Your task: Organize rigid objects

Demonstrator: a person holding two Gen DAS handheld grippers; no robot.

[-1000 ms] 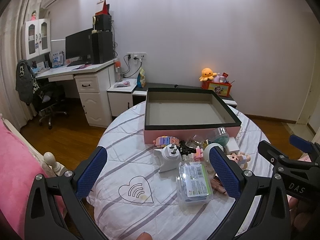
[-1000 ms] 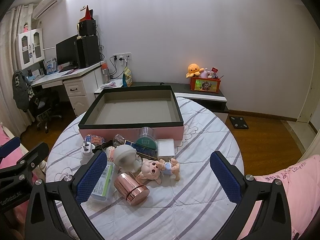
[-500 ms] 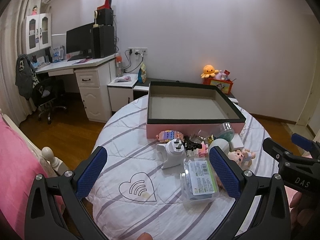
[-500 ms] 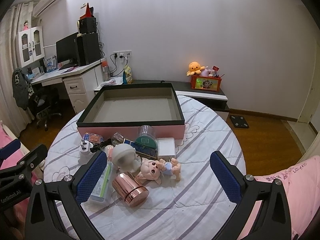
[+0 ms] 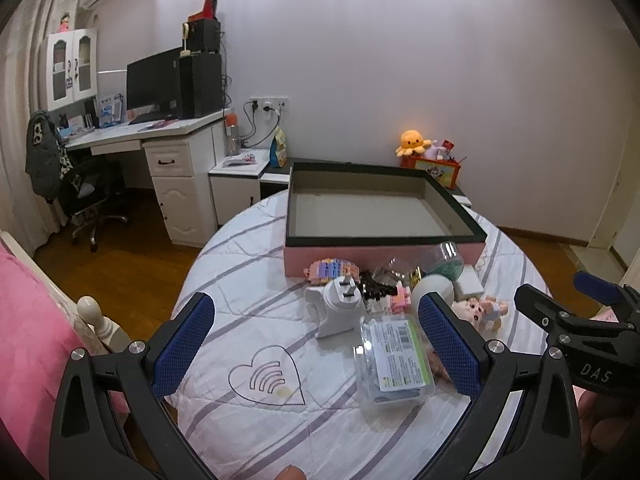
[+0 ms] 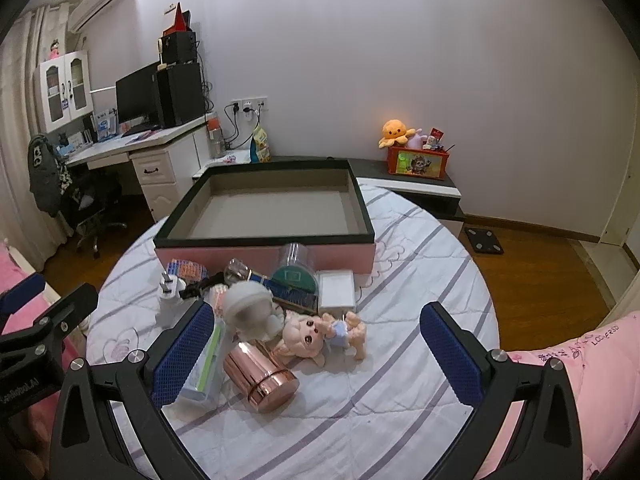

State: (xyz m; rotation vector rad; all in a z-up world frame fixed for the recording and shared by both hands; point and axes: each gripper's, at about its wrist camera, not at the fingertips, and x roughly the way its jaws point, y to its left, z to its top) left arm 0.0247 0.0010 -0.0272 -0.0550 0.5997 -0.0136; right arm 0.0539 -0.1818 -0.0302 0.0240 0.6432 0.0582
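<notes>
A large empty pink box with a black rim (image 5: 384, 236) (image 6: 264, 236) sits at the back of the round table. In front of it lies a heap of small things: a white plug adapter (image 5: 340, 312) (image 6: 170, 294), a clear plastic box with a green label (image 5: 394, 364), a brick toy (image 5: 328, 270), a rose-gold cup (image 6: 260, 376), a pig doll (image 6: 320, 334), a white round figure (image 6: 248, 310), a white square box (image 6: 338, 288). My left gripper (image 5: 316, 344) is open above the near side of the heap. My right gripper (image 6: 316, 352) is open over the cup and doll.
The table carries a white quilt with purple stripes (image 6: 400, 380). A pink bed (image 5: 24, 320) lies at the left. A desk with a monitor (image 5: 160, 136) and a chair stand at the back left. A low cabinet holds an orange plush (image 6: 396, 132).
Both grippers have drifted slightly, so the heap and box sit a bit differently in view. Both stay open. Nothing on the table has moved.
</notes>
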